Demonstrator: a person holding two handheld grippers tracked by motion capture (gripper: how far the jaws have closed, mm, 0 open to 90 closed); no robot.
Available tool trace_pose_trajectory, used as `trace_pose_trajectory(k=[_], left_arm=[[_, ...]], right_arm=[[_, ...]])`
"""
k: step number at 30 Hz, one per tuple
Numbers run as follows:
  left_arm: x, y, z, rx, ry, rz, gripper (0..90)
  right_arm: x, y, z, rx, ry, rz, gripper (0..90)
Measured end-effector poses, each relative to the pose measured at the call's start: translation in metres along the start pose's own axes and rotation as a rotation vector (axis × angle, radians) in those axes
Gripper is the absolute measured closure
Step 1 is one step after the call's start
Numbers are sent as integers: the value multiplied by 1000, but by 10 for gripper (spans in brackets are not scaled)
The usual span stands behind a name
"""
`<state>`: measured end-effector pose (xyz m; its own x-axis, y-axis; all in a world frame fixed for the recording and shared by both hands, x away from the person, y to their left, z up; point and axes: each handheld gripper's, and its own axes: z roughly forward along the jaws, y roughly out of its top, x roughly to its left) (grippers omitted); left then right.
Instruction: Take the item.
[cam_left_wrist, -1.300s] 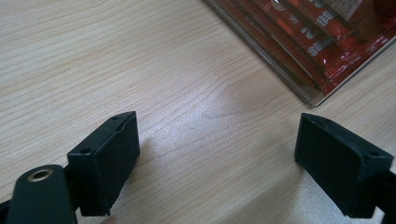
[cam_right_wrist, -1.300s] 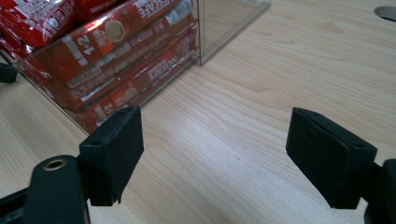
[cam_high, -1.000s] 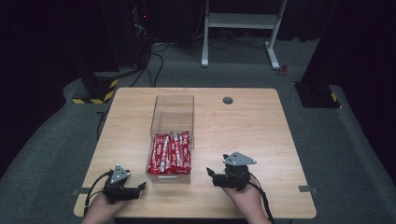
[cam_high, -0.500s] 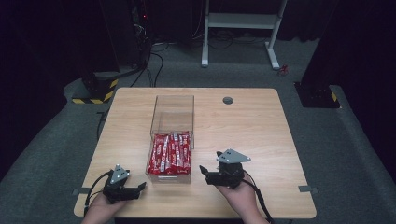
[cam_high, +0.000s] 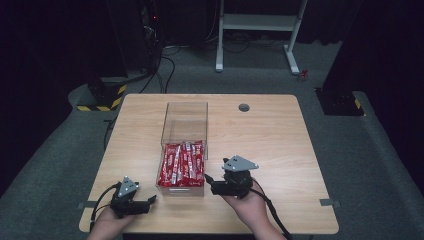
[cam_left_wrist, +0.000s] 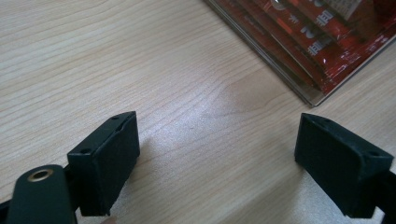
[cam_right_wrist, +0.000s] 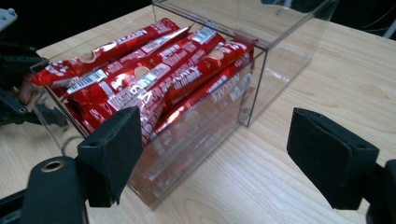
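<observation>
A clear plastic box stands on the wooden table, with several red snack packets stacked in its near half. The packets rise above the box's rim in the right gripper view. My right gripper hovers open just right of the box's near end, pointing left at its side wall. My left gripper rests open near the table's front edge, left of the box. Its jaws frame bare wood, and the box corner shows at the upper right.
A round cable hole sits in the table's far side. The box's far half holds nothing. A white frame and dark equipment stand on the floor behind. Broad bare wood lies to the right of the box.
My right gripper has moved left and a little nearer the box's side. The left gripper has stayed put.
</observation>
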<state>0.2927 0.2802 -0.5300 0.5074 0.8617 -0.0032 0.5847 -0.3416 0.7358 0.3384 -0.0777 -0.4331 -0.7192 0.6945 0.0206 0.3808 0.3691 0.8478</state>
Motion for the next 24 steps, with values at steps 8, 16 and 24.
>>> trace_pose_trajectory(k=[8, 16, 24], left_arm=[[0, 0, 0, 0, -1, -2, 143], [0, 0, 0, 0, -1, -2, 143], [0, 0, 0, -1, -2, -2, 143]], right_arm=[[8, 11, 6, -9, 14, -13, 263], [16, 17, 16, 2, 34, -26, 408], [22, 19, 25, 14, 27, -40, 591]])
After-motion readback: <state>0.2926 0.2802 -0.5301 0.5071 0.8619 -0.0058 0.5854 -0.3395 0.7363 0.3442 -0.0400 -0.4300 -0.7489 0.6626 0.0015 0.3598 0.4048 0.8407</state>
